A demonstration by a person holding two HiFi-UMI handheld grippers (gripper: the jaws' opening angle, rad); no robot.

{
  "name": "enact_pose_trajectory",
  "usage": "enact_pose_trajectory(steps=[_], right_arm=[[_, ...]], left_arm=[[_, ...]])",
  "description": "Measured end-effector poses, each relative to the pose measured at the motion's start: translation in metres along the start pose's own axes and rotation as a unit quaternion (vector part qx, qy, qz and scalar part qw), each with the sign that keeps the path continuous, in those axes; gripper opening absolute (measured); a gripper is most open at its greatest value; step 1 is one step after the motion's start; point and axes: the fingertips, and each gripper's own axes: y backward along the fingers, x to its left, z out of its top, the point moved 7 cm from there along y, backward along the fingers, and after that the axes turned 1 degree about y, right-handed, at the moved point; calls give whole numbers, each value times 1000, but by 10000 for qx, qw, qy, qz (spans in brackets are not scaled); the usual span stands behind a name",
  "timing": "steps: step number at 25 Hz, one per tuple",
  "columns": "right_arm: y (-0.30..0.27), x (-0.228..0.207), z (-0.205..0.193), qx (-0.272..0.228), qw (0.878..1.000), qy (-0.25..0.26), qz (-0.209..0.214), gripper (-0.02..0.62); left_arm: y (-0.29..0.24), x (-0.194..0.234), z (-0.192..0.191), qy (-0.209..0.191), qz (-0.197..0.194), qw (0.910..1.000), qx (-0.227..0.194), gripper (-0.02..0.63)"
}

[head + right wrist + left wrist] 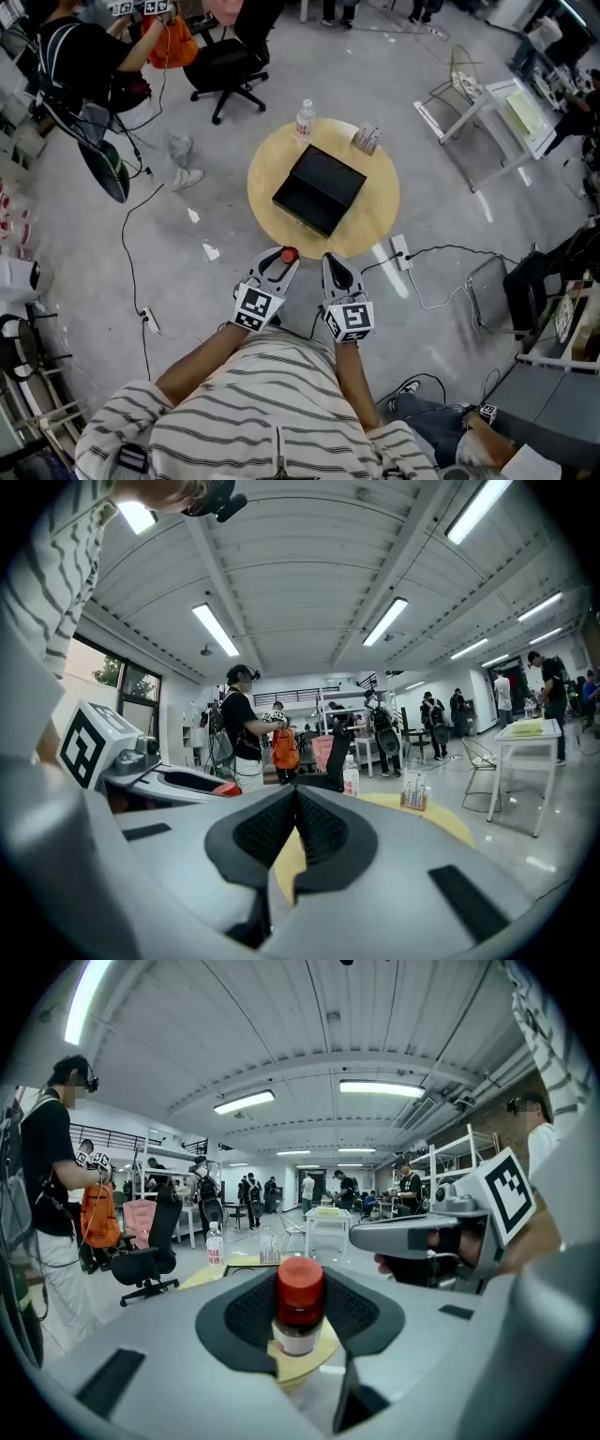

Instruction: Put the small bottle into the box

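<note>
1. Left tool (278, 264): the jaws are clamped on the small bottle (289, 254), with the pads on its body below the red cap. The bottle is carried in the air at the near rim of the table (380, 214), short of the box.
2. Right tool (338, 273): the jaws are together with nothing between them. It is held just beside the left tool, on its right.
3. Bottle axis: upright, cap up, as the left gripper view shows.
4. Box (319, 190): black, sits near mid-table, turned askew to the person. It lies ahead of the left tool and a little to its right. The head view does not show whether its top is open.
5. Judgement: the left hand has the load, so the coming move is a forward carry with a slight rightward drift, then a descent over the box. The right tool is as near but idle.
6. Far rim: a water bottle (305, 120) and a small clear stand (367, 140) sit apart from the box, beyond it and off the likely path.
</note>
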Motion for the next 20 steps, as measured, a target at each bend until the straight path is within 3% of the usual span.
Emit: enact_pose_trajectory(steps=[10, 20], right_arm=[[-55, -9, 13, 108, 9987, -3, -502, 12], [-68, -25, 11, 259, 9977, -50, -626, 12]], left_arm=[[-36, 60, 10, -89, -403, 9991, 30, 153], [-63, 69, 10, -32, -535, 9985, 100, 153]])
